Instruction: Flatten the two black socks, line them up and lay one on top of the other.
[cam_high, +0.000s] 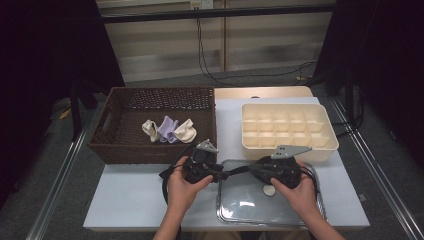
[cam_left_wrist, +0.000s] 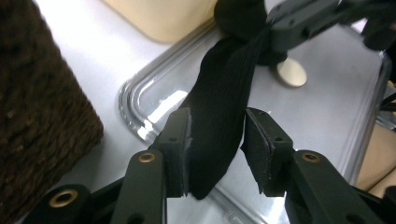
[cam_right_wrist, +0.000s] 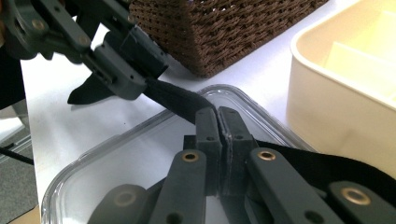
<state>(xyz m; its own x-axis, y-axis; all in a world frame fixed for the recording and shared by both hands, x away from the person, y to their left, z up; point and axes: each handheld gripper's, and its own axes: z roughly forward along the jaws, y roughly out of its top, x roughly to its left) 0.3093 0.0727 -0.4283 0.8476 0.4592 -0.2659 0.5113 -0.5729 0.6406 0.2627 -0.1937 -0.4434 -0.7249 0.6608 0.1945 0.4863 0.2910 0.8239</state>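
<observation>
A black sock (cam_high: 235, 172) stretches between my two grippers above a clear plastic tray (cam_high: 240, 212). My right gripper (cam_right_wrist: 218, 114) is shut, pinching one end of the sock (cam_right_wrist: 177, 100). My left gripper (cam_left_wrist: 217, 126) has its jaws apart around the sock's other part (cam_left_wrist: 224, 84). The cloth lies against one pad, a thin gap shows at the other, and the sock's tip sticks out behind the jaws. In the high view the left gripper (cam_high: 222, 173) and right gripper (cam_high: 248, 170) face each other, close together over the tray's near left corner.
A brown woven basket (cam_high: 120, 145) at the left holds a white sock (cam_high: 150, 130), a purple one (cam_high: 168, 129) and a cream one (cam_high: 186, 131). A cream compartment box (cam_high: 325, 145) stands at the right. A small beige disc (cam_high: 269, 190) lies on the tray.
</observation>
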